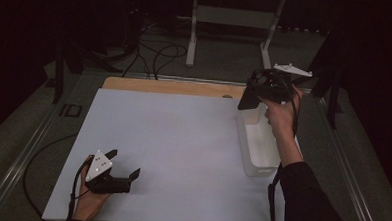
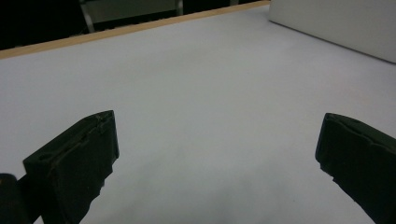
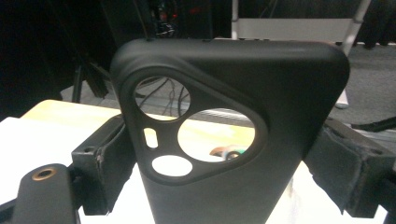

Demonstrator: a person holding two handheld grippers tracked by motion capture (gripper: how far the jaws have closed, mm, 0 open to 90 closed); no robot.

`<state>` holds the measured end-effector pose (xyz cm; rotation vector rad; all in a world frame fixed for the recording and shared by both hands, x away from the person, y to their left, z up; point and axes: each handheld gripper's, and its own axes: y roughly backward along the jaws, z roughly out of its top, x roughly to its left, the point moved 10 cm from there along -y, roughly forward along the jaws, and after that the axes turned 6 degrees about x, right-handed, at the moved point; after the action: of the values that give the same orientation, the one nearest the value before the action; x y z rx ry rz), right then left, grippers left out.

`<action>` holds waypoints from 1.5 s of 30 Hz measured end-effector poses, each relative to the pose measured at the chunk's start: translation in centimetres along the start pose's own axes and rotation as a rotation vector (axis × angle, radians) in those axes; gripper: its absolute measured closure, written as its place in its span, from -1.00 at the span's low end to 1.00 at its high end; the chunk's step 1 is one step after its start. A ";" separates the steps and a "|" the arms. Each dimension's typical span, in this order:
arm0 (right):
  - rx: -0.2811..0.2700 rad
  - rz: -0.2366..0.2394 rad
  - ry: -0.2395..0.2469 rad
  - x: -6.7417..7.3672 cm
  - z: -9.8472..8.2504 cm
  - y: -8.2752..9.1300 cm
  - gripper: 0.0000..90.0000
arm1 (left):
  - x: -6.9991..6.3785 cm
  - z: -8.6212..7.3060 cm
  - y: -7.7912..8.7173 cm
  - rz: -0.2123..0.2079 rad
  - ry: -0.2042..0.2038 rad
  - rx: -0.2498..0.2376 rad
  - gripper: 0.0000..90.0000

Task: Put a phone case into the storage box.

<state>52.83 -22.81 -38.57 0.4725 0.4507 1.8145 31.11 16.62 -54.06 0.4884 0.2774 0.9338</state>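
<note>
1. My right claw point(image 1: 254, 95) is clamped on a black phone case point(image 3: 233, 135), one jaw pressing each long side. I hold it raised in the air above the far end of the white bin point(image 1: 254, 165), which stands at the right edge of the surface point(image 1: 182, 140).
2. In the right gripper view the case stands upright with its back toward the camera, and I can see through its rounded three-cornered camera cut-out to the wooden far edge of the surface beyond.
3. My left claw point(image 1: 124, 165) rests low on the near left part of the surface, jaws spread wide with nothing between them, well apart from the bin.
4. I judge the work to be about halfway: the case is gripped and lifted, but it is not set down anywhere. Whether it goes into the bin or out onto the surface, I cannot tell.
5. What I can see of the bin's inside looks bare.
6. I can read no brand, label or writing on the case, the bin or either claw.
</note>
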 end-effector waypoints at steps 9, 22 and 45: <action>0.019 -0.026 -0.024 -1.2 -0.4 -0.6 -0.69 | 0.0 -0.1 0.0 0.003 -0.001 0.004 -1.00; 0.047 -0.076 -0.051 -3.0 -1.2 -1.6 -0.69 | 0.2 -0.1 0.1 0.005 0.007 -0.001 -1.00; 0.128 -0.126 -0.028 -3.4 -5.0 -5.1 -0.70 | 0.1 -0.2 0.1 0.005 0.003 0.007 -1.00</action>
<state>55.20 -25.04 -45.78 0.5444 0.5674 1.6621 31.04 16.77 -54.19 0.4941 0.2828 0.9385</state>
